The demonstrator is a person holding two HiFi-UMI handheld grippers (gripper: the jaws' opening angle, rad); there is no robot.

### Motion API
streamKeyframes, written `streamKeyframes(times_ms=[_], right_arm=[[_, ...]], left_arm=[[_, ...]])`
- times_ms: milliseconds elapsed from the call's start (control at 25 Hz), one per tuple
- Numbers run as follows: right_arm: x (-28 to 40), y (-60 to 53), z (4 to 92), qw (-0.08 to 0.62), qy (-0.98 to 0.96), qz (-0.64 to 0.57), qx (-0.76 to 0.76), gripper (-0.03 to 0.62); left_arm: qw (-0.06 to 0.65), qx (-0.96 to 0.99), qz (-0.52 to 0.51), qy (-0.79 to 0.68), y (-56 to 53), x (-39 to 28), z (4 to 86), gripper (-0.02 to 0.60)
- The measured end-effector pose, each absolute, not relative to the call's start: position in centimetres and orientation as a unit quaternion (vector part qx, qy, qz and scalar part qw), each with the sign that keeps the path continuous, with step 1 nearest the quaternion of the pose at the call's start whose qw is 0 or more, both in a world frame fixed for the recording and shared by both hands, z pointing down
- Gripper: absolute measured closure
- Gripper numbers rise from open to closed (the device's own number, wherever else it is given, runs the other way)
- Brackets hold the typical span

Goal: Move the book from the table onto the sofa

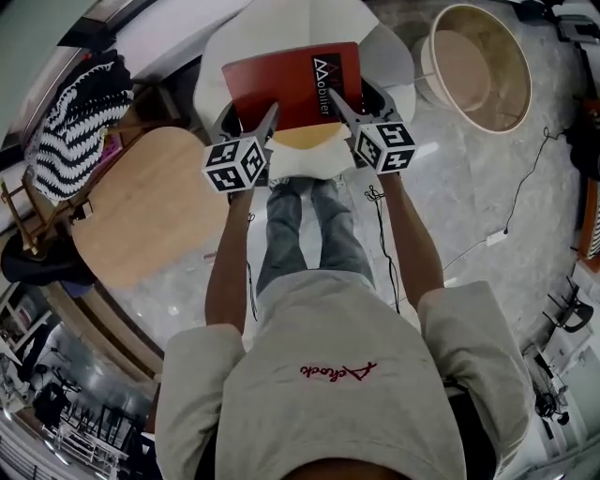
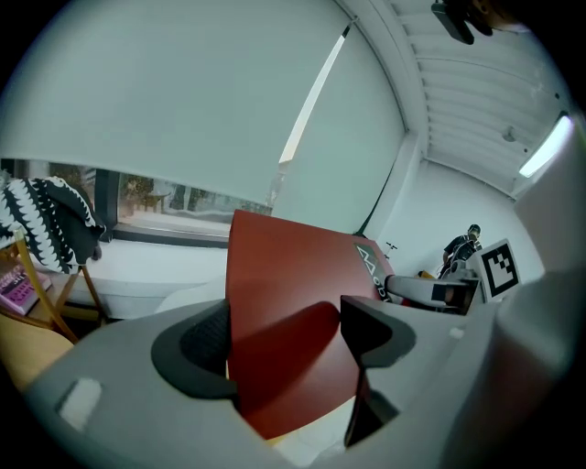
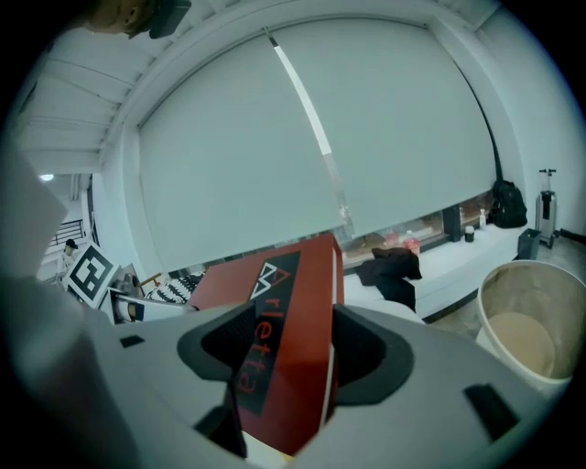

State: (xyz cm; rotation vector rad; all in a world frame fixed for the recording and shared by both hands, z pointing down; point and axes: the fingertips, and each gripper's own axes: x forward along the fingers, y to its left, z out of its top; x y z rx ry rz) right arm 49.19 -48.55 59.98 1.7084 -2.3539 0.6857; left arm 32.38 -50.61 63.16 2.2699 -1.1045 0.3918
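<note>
The white sofa point(image 1: 281, 23) fills the top centre; the empty-looking round tub point(image 1: 469, 66) sits upper right; the red book point(image 1: 281, 84) hangs over the sofa seat, your left gripper point(image 1: 267, 122) and right gripper point(image 1: 342, 105) each clamped on a near corner; release one side first and it may twist and slide off.

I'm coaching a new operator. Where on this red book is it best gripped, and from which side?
On its edge nearest the person, approached from that side, one tool toward each corner. The red book is thin and wide, so one hold would likely let it swing; the left tool and right tool both pinch across its thickness there.
</note>
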Motion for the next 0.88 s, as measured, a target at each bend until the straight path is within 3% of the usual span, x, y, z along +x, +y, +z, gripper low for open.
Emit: streamKeyframes(times_ms=[880], right_arm=[[52.1,-43.9,83.5,0.136,-0.727,0.357,0.571,0.333]], left_arm=[[0.388,0.81,0.226,-0.376,-46.2,35.3,86.4,0.216]])
